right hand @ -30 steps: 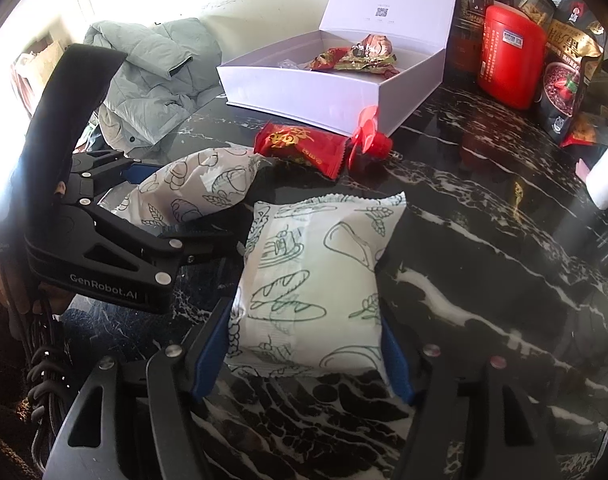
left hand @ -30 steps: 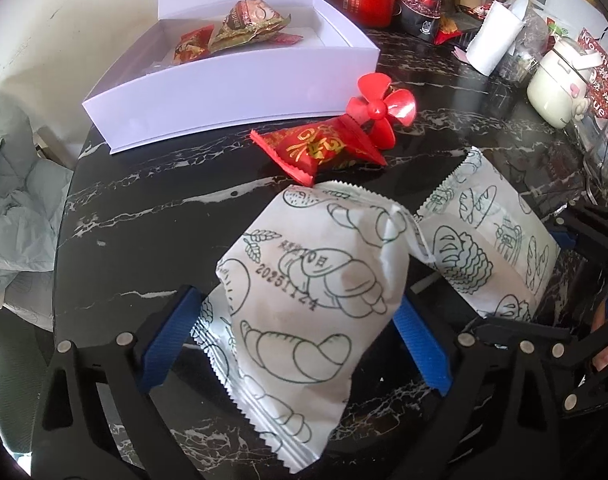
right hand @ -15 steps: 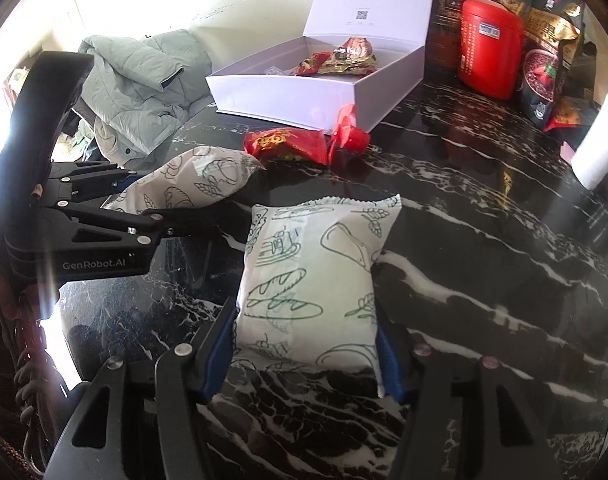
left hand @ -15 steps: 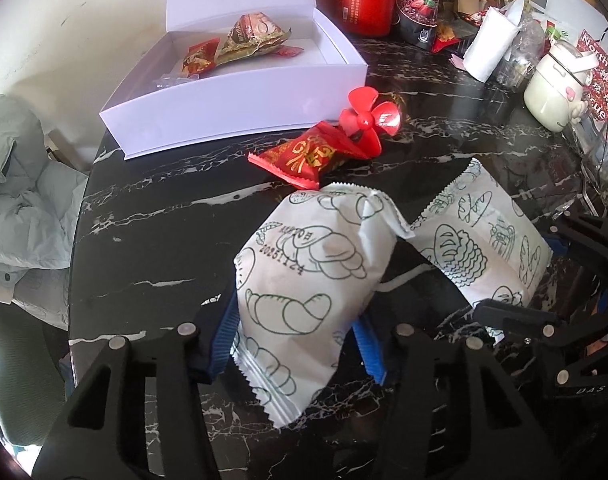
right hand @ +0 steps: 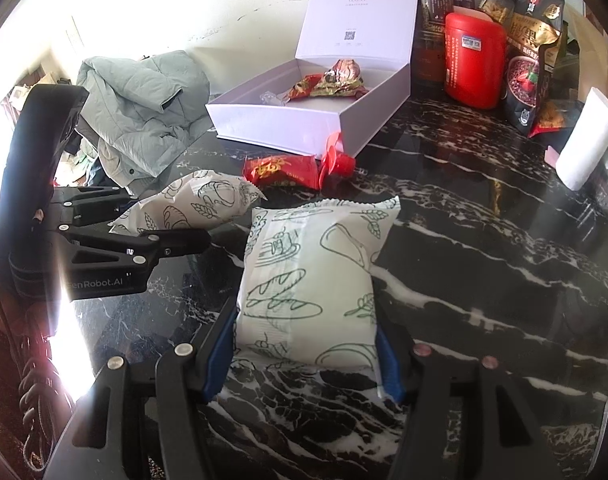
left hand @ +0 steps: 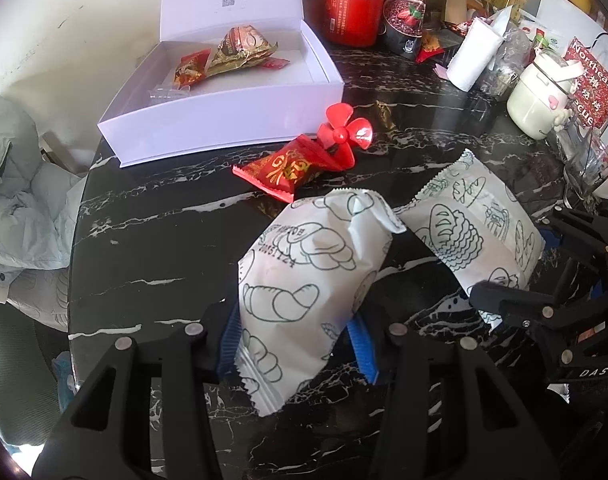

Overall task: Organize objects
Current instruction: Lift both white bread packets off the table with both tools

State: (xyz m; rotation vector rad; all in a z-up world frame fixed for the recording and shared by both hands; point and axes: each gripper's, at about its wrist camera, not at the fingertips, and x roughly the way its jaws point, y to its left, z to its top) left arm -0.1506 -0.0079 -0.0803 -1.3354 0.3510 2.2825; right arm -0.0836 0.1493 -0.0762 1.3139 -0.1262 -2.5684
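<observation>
Gripping a white bread packet (left hand: pixel 304 292) printed with croissant drawings, my left gripper (left hand: pixel 294 346) is pinching it between its blue pads, and the packet is tilting up off the black marble desk (left hand: pixel 164 248) with its crimped lower end hanging below the fingers. I am seeing my right gripper (right hand: pixel 306 354) closing on a second bread packet (right hand: pixel 316 276), the one with loaf drawings, its blue pads pressing both sides of the near end while the far end is pointing toward the box. In the left wrist view that second packet (left hand: pixel 476 236) is sitting just right of the first, with the right gripper's black frame at the far right edge. Lying beyond both packets is a red snack pouch (left hand: pixel 284 168), touching a small red propeller fan (left hand: pixel 344 136). Behind those, the open white box (left hand: pixel 240 120) is standing with its lid raised, holding a gold-wrapped snack (left hand: pixel 240 46) and a smaller red wrapper (left hand: pixel 190 70). A red canister (left hand: pixel 354 10) is standing right of the box, and a grey-green jacket (right hand: pixel 140 108) is lying off the desk's left edge.
</observation>
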